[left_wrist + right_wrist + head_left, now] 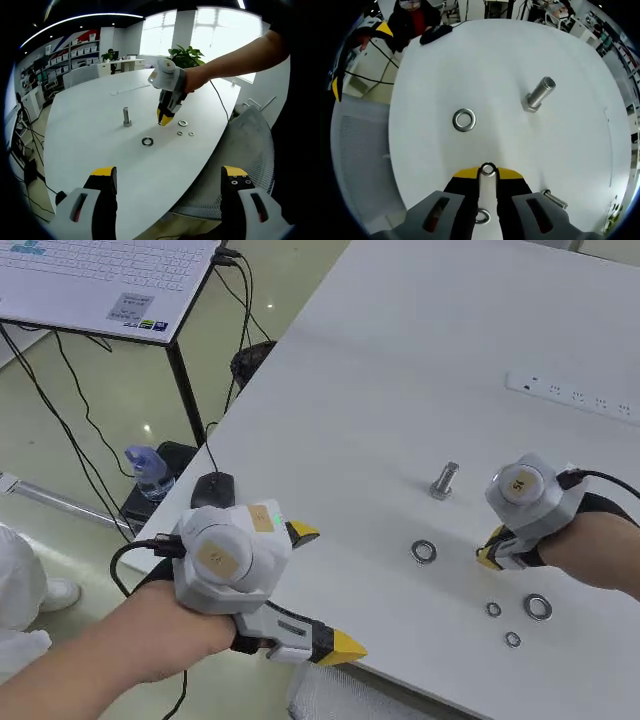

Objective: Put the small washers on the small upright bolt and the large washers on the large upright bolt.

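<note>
Right tongs are clamped on a small washer. Left tongs are wide open and empty, out by the table edge. Big bolt is bare, and the small bolt looks bare too. Two large washers and two small washers are loose on the table, so I'd say it's barely started.

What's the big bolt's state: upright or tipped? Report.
Upright. The big bolt stands on its hex head on the table, threaded shank pointing up, in head and left gripper views.
</note>
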Demonstrator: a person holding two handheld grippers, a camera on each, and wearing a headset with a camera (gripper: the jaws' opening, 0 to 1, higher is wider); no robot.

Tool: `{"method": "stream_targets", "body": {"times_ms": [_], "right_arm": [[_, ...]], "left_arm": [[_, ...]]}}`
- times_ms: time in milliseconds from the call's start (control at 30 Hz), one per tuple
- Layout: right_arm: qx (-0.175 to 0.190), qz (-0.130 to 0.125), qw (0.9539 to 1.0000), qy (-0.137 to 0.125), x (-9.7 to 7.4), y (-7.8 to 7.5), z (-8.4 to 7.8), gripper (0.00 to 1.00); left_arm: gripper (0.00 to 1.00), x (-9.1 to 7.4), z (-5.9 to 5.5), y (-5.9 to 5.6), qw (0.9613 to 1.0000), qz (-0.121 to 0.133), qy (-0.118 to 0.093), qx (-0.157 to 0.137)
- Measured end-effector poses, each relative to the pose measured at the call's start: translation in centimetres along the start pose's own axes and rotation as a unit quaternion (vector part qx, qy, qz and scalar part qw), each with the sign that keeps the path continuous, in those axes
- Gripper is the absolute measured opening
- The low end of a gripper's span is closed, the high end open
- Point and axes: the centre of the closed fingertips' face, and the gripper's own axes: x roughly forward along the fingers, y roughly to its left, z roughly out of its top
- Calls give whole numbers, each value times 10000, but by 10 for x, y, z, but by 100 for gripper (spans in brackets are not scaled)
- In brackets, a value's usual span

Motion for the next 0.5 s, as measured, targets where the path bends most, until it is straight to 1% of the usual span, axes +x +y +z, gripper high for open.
{"method": "stream_targets", "body": {"times_ms": [67, 100, 200, 267, 333, 500], "right_arm": [[33, 0, 10000, -7, -4, -1, -4, 13], [60, -10, 10000, 5, -7, -3, -9, 13], [165, -10, 9999, -2, -13, -7, -18, 13], [182, -18, 9998, 43, -15, -10, -26, 13], [201, -53, 9998, 64, -19, -14, -33, 13], [329, -115, 9994, 69, -28, -22, -50, 13]], "left_arm": [[86, 1, 4, 2, 10000, -16, -76, -56], [86, 2, 6, 4, 9999, 13, -101, -65], [86, 4, 8, 5, 10000, 9, -90, -41], [86, 6, 8, 7, 10000, 8, -45, 6], [84, 7, 9, 6, 10000, -30, -15, 14], [86, 10, 13, 9, 10000, 5, -20, 70]]}}
